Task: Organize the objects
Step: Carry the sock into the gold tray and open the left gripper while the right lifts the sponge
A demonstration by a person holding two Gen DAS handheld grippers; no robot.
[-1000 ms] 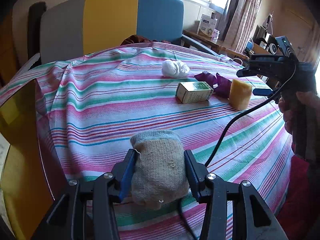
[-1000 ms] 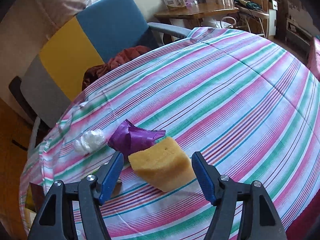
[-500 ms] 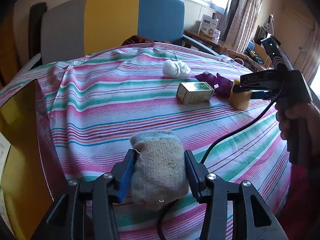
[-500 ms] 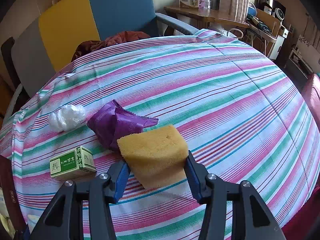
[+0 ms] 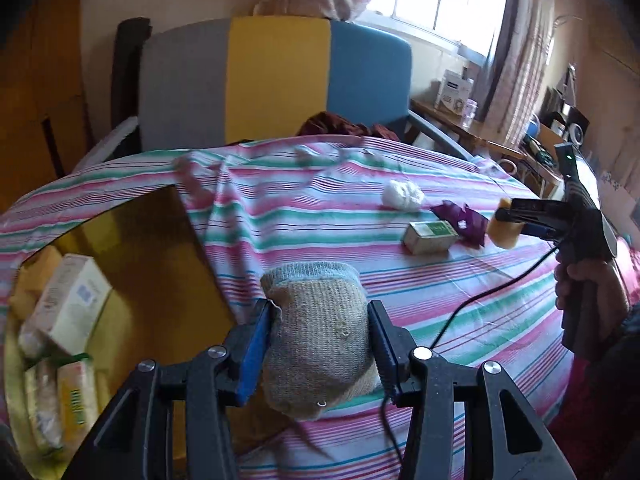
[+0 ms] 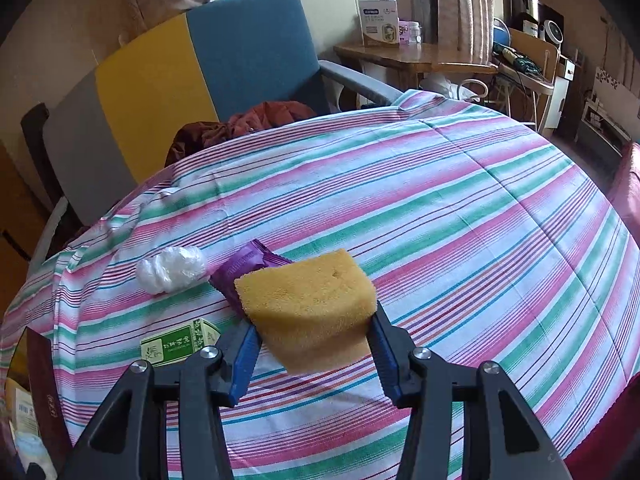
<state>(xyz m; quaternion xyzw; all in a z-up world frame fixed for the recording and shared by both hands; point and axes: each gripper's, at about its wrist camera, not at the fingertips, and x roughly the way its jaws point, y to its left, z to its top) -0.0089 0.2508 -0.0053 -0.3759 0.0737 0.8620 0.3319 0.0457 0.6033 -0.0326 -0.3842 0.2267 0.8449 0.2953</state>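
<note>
My left gripper (image 5: 318,344) is shut on a rolled beige sock (image 5: 316,332), held above the striped tablecloth (image 5: 460,300) beside a yellow box (image 5: 152,280). My right gripper (image 6: 312,340) is shut on a yellow sponge (image 6: 308,300), lifted just off the cloth; in the left wrist view that right gripper (image 5: 506,224) and sponge (image 5: 505,236) sit at the right. On the cloth lie a purple wrapper (image 6: 240,268), a white plastic wad (image 6: 172,270) and a green carton (image 6: 178,346).
The yellow box at the table's left edge holds a cream carton (image 5: 68,304) and several packets (image 5: 60,392). A grey, yellow and blue chair (image 5: 276,84) stands behind the table, with a dark red cloth (image 6: 248,120) on its seat. A wooden side table (image 6: 416,56) stands at the back right.
My left gripper rose and swung left with the sock, bringing the yellow box into view. My right gripper closed on the sponge and lifted it slightly.
</note>
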